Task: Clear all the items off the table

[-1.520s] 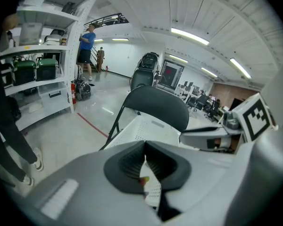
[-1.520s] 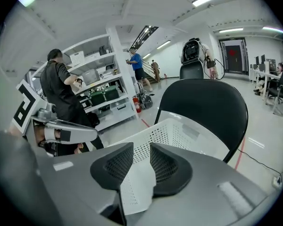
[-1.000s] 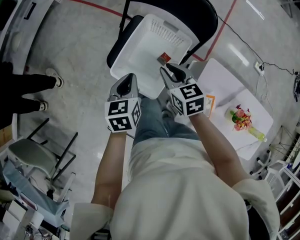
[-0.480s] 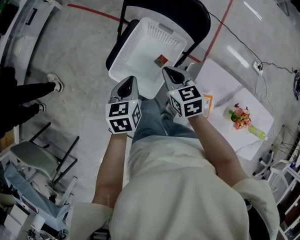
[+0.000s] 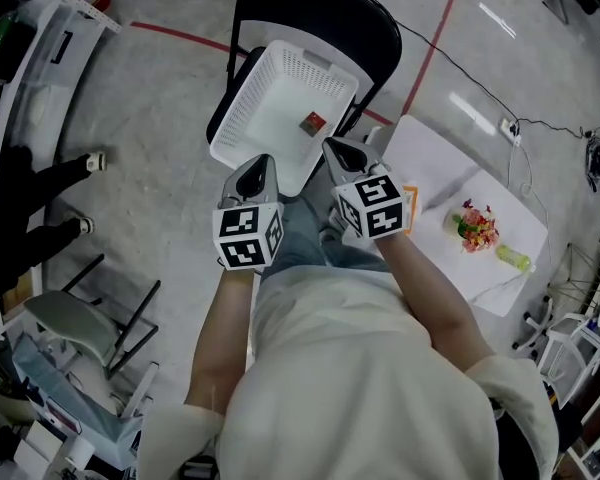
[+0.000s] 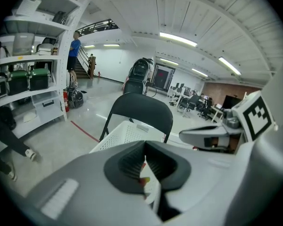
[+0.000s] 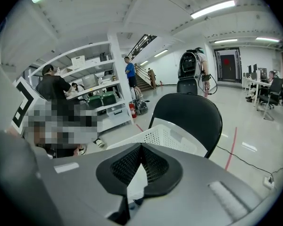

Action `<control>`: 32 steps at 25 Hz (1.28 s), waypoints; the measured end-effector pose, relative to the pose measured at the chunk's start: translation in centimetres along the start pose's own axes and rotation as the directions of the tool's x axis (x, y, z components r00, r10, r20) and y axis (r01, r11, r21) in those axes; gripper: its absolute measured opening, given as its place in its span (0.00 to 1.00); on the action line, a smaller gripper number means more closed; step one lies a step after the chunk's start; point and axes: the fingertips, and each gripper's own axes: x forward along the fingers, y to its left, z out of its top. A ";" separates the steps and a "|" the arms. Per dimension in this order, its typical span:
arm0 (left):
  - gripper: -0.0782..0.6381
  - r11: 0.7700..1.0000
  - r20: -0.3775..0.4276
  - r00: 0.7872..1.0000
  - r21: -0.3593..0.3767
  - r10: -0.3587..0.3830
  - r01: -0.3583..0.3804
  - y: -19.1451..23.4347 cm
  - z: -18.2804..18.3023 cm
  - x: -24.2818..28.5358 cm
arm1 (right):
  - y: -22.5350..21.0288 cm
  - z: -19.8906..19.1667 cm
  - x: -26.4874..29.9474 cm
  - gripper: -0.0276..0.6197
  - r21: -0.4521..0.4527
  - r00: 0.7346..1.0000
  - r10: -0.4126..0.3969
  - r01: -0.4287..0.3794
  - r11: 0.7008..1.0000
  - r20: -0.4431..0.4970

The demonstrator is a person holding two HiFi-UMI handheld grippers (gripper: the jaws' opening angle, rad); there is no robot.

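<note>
A white perforated basket (image 5: 270, 108) sits on a black folding chair (image 5: 320, 13), and a small red item (image 5: 313, 123) lies inside it. Both grippers hover side by side at the basket's near edge. My left gripper (image 5: 256, 165) is shut and empty, and so is my right gripper (image 5: 338, 150), just right of the red item. On the white table (image 5: 435, 163) to the right lie a flower bunch (image 5: 477, 226), an orange packet (image 5: 411, 208) and a yellow-green thing (image 5: 515, 259). The basket (image 6: 125, 133) and chair (image 7: 191, 109) show beyond the shut jaws in both gripper views.
A person in black (image 5: 25, 203) stands at the left near white shelving (image 5: 20, 28). A grey stool (image 5: 70, 318) stands at the lower left. A cable (image 5: 480, 88) and red floor tape (image 5: 425, 53) run behind the table.
The right gripper's jaws have closed with nothing in them. Both grippers stay at the basket's near edge, and the red item lies in the basket. The person at the left has stepped back.
</note>
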 end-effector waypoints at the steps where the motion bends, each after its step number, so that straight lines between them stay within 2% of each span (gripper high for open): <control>1: 0.12 1.000 0.001 1.000 0.006 -0.003 0.003 -0.3 0.1 -0.1 | -0.1 0.1 -0.3 0.04 0.001 1.000 -0.003 0.003 1.000 0.005; 6: 0.12 0.999 -0.004 0.999 0.024 -0.034 0.034 -2.3 0.0 -0.4 | -0.8 0.0 -2.3 0.04 0.011 0.999 -0.033 0.033 0.999 0.026; 10: 0.12 0.994 -0.029 0.996 0.059 -0.086 0.088 -4.6 -0.3 0.2 | -2.1 -0.5 -4.3 0.04 0.038 0.996 -0.077 0.075 0.996 0.037; 16: 0.12 0.969 -0.065 0.978 0.137 -0.200 0.207 -9.5 0.1 2.1 | -5.4 -2.3 -8.0 0.04 0.105 0.982 -0.182 0.176 0.979 0.045; 21: 0.12 0.918 -0.125 0.942 0.218 -0.310 0.331 -14.7 0.0 4.1 | -9.0 -4.5 -11.5 0.04 0.192 0.953 -0.301 0.289 0.938 0.032; 27: 0.12 0.836 -0.204 0.886 0.296 -0.417 0.461 -20.0 -0.8 5.8 | -12.1 -7.3 -15.1 0.04 0.291 0.907 -0.422 0.401 0.869 0.010; 32: 0.12 0.759 -0.276 0.832 0.344 -0.481 0.553 -23.6 -1.5 6.5 | -13.3 -9.3 -17.9 0.04 0.365 0.862 -0.507 0.478 0.799 -0.018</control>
